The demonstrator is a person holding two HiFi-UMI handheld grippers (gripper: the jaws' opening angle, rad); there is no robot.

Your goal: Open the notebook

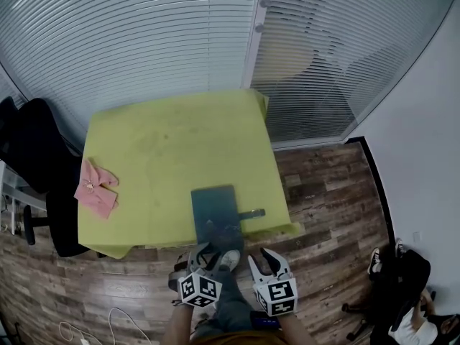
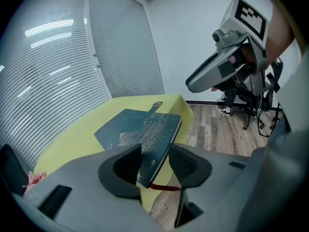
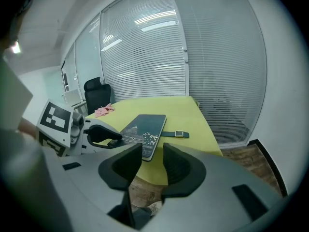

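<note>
Grey plastic left gripper (image 2: 154, 151), at the bottom centre of the head view, has its jaws spread wide around the near corner of the closed dark blue hardcover notebook (image 1: 215, 210) without clamping it. Just right of it, the right gripper (image 3: 152, 151) is parted and empty. The notebook lies at the near edge of the yellow-green table (image 1: 165, 146). At the table's left edge lies a crumpled pink cloth (image 1: 95, 185).
</note>
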